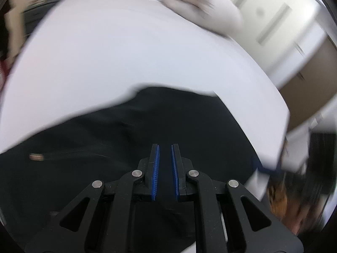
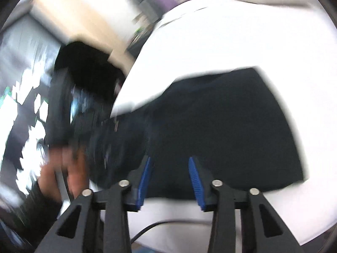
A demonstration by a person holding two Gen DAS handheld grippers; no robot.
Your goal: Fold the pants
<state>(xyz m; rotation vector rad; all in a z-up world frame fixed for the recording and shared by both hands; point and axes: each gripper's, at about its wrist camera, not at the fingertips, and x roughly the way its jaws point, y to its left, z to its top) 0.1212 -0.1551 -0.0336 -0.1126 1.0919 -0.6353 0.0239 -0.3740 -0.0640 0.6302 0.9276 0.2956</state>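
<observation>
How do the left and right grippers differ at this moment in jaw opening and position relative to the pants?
The left gripper has its jaws nearly closed, a narrow gap between the blue pads; the right gripper stands clearly wider open. The left sits over the middle of the dark pants; the right is at their near edge. Neither visibly pinches cloth. Both share black fingers with blue pads.
</observation>
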